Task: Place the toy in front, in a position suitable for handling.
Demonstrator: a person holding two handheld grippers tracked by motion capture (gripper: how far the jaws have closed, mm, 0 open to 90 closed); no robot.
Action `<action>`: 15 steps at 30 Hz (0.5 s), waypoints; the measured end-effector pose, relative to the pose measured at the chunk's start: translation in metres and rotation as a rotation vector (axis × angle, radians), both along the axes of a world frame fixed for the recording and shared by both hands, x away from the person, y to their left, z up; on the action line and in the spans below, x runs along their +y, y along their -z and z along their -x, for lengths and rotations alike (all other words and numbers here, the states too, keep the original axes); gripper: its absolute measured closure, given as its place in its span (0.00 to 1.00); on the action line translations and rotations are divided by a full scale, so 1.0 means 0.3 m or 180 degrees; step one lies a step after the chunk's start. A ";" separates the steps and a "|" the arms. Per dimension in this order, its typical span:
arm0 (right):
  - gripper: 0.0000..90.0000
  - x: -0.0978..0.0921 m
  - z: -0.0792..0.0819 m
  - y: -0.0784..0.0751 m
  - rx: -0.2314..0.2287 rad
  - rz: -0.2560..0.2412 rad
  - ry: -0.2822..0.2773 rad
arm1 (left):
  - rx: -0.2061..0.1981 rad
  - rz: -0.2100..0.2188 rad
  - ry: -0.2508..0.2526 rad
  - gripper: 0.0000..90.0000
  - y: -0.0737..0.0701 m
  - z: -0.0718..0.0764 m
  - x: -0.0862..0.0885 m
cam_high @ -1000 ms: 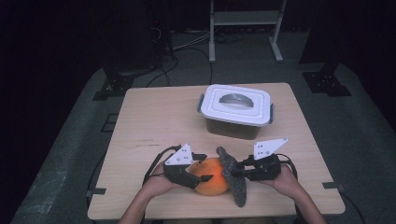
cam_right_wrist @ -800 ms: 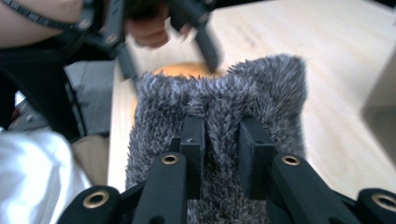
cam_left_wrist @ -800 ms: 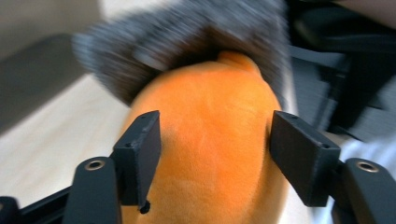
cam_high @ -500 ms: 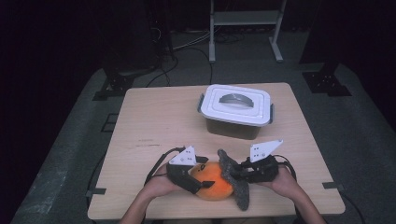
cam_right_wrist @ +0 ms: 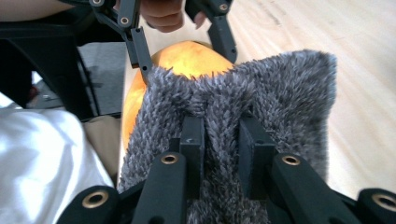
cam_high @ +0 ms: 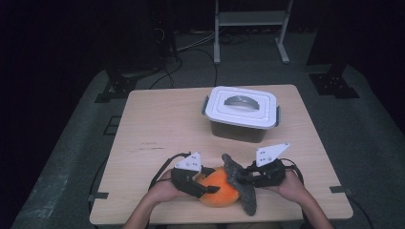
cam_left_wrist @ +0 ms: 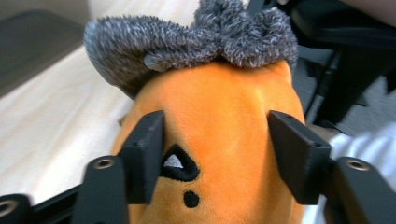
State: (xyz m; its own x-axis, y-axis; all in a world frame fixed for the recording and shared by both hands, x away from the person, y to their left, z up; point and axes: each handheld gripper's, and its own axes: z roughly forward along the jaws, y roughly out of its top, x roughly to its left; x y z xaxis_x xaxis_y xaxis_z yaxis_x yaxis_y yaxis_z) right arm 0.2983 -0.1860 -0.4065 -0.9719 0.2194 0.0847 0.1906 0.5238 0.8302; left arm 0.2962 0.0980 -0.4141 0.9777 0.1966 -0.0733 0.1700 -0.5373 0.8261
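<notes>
At the table's (cam_high: 157, 124) near edge, both forearms come in low and angle inward, hands facing each other. The left gripper (cam_high: 203, 185) clamps the orange plush pumpkin (cam_high: 219, 188) from its side, jaws pressed into the body. The right gripper (cam_high: 242, 179) pinches the plush's grey fuzzy cap (cam_high: 241, 188), jaws squeezed on a fold. The plush seems to rest on the tabletop. A lidded plastic container (cam_high: 241, 113) stands well behind.

The light wooden surface (cam_high: 157, 124) carries a lidded grey container (cam_high: 240, 113) at its far side. An orange plush toy (cam_high: 220, 192) lies at the near edge.
</notes>
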 end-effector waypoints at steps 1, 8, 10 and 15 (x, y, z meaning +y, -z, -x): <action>0.82 -0.004 -0.001 -0.006 -0.0023 -0.0015 0.0036 | -0.0047 0.0007 -0.0019 0.47 -0.005 0.003 -0.001; 0.82 -0.020 -0.001 -0.042 -0.0162 -0.0237 0.0155 | -0.0210 0.0037 -0.0121 0.51 -0.035 0.008 0.009; 0.82 -0.009 -0.003 -0.026 -0.0105 -0.0142 0.0122 | -0.0165 0.0018 -0.0071 0.48 -0.032 0.008 0.005; 0.82 0.000 -0.003 0.008 0.0043 -0.0005 -0.0011 | -0.0093 0.0041 -0.0082 0.31 -0.025 -0.003 0.001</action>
